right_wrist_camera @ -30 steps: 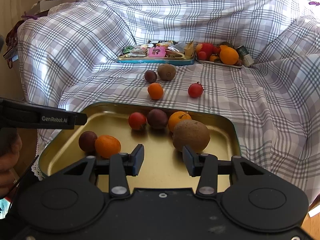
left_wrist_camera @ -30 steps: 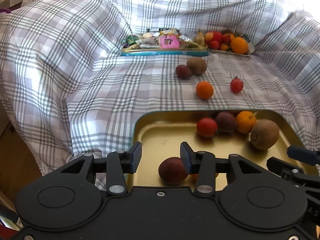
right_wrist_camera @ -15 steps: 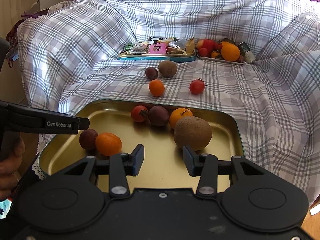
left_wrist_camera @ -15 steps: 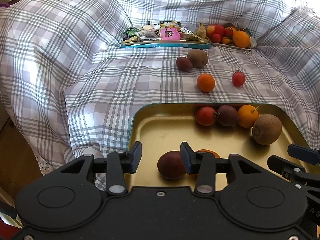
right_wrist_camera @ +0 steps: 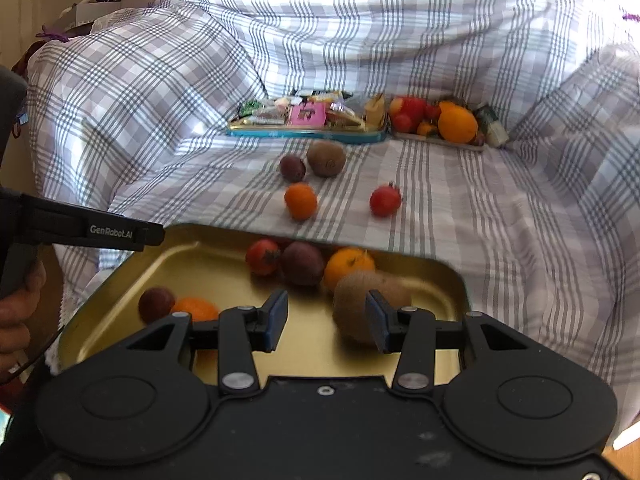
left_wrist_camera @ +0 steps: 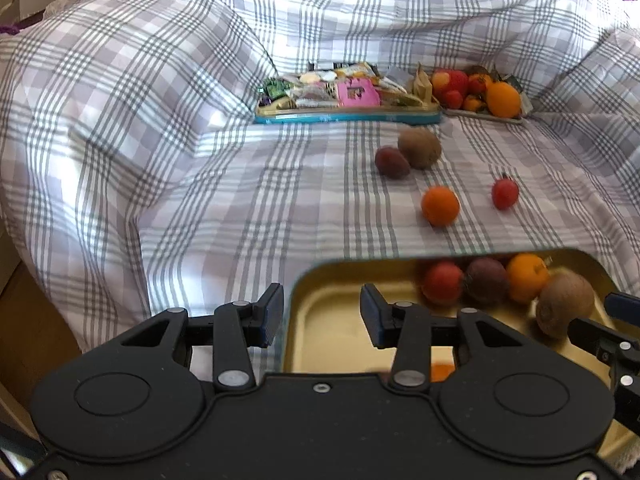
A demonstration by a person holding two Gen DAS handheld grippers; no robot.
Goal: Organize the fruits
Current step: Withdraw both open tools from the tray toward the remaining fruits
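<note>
- My left hand-held gripper (left_wrist_camera: 320,316) is spread wide with nothing in it, over the near left edge of the gold tray (left_wrist_camera: 320,300)
- My right hand-held gripper (right_wrist_camera: 326,320) is spread wide too and holds nothing, low over the same tray (right_wrist_camera: 180,264)
- In the tray I see a red tomato (right_wrist_camera: 262,257), a dark purple fruit (right_wrist_camera: 302,263), an orange (right_wrist_camera: 346,266) and a big brown kiwi (right_wrist_camera: 352,312) close together
- Another dark fruit (right_wrist_camera: 156,304) and a second orange (right_wrist_camera: 196,309) sit side by side at the tray's left
- On the checked cloth (right_wrist_camera: 480,220) past the tray lie a small dark fruit (right_wrist_camera: 292,167) touching a kiwi (right_wrist_camera: 326,158), a loose orange (right_wrist_camera: 301,201) and a red tomato (right_wrist_camera: 385,201)
- Far back are a blue tray of snacks (right_wrist_camera: 308,133) and a plate of fruit (right_wrist_camera: 436,120)
</note>
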